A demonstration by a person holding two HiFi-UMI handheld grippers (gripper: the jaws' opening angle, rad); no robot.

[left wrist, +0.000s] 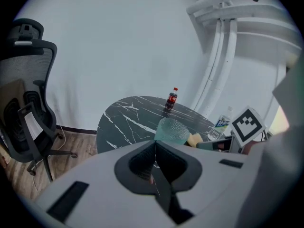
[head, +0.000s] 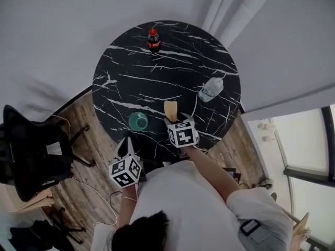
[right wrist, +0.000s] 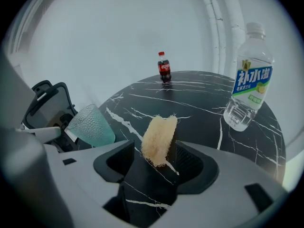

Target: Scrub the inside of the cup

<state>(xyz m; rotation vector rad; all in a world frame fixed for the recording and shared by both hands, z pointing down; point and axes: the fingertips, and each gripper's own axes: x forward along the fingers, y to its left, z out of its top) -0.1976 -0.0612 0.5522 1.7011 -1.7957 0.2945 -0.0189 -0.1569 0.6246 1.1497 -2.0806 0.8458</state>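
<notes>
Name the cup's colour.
Translucent teal cup, dimpled; clearest in the right gripper view.

Water btl (right wrist: 249,80) label reads "补水啦"; cola btl (right wrist: 164,66) label too small.

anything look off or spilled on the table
Nothing spilled or tipped: the cup, cola bottle and water bottle stand upright. Only oddity: the loofah sponge stands on end, slightly tilted, between the right gripper's open jaws.
</notes>
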